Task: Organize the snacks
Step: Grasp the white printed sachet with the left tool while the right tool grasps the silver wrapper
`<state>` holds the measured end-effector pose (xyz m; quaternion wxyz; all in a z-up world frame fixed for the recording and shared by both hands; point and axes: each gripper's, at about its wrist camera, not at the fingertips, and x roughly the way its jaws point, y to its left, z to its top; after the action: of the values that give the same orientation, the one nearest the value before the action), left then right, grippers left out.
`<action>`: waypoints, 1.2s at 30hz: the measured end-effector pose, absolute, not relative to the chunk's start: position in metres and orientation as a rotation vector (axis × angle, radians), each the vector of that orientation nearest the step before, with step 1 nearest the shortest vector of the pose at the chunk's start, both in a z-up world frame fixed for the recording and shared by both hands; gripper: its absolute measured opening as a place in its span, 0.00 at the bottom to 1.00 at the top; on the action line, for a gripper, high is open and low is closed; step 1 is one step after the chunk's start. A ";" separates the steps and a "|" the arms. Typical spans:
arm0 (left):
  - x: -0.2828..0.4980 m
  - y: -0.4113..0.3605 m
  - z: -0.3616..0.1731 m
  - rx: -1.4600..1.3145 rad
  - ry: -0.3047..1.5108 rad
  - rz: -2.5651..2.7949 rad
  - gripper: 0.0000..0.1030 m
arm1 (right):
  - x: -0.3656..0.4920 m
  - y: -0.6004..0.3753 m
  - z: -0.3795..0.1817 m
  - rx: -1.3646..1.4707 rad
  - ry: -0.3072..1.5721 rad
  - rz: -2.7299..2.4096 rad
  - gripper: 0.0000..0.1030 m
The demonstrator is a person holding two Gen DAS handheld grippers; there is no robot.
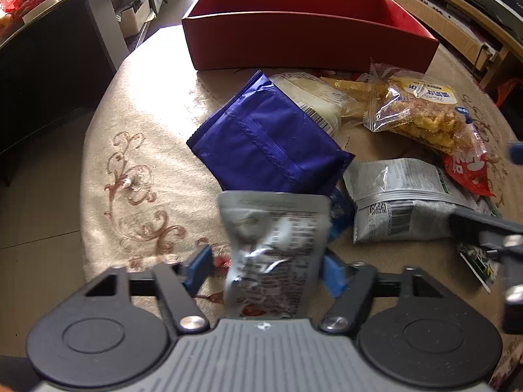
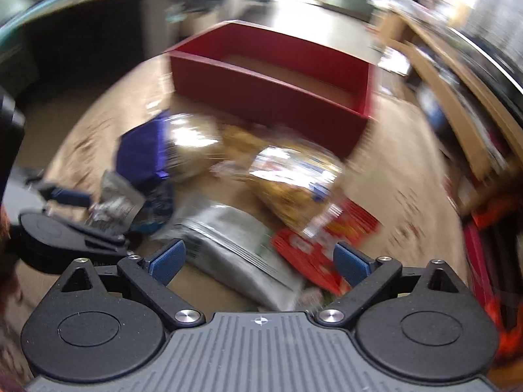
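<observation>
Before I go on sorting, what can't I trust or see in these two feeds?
- Right wrist view: motion blur smears every packet label.
- Left wrist view: the silver pouch in the left claw hides the table beneath it.
- Left wrist view: the near wall of the red box hides most of its floor.

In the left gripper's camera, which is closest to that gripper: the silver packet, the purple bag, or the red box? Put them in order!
1. Silver packet: right between the left gripper's blue fingers.
2. Purple bag: just beyond the packet, mid-table.
3. Red box: farthest, at the table's far end.
</observation>
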<state>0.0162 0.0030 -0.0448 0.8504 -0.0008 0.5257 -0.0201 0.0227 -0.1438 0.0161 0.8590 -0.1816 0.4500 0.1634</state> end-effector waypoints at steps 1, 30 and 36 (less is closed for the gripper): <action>0.016 0.006 -0.044 -0.009 1.110 -0.048 0.53 | 0.026 -0.138 0.012 -0.431 0.947 0.402 0.89; 0.007 0.025 -0.043 -0.037 1.121 -0.128 0.72 | 0.023 -0.103 -0.022 -0.531 1.069 0.533 0.86; 0.007 0.014 -0.049 0.019 1.093 -0.107 0.75 | 0.030 -0.120 -0.026 -0.374 1.168 0.504 0.65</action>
<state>0.0074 0.0141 -0.0494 0.8529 0.0091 0.5195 -0.0510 0.0299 -0.1196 -0.0255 0.7882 -0.1737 0.5421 0.2339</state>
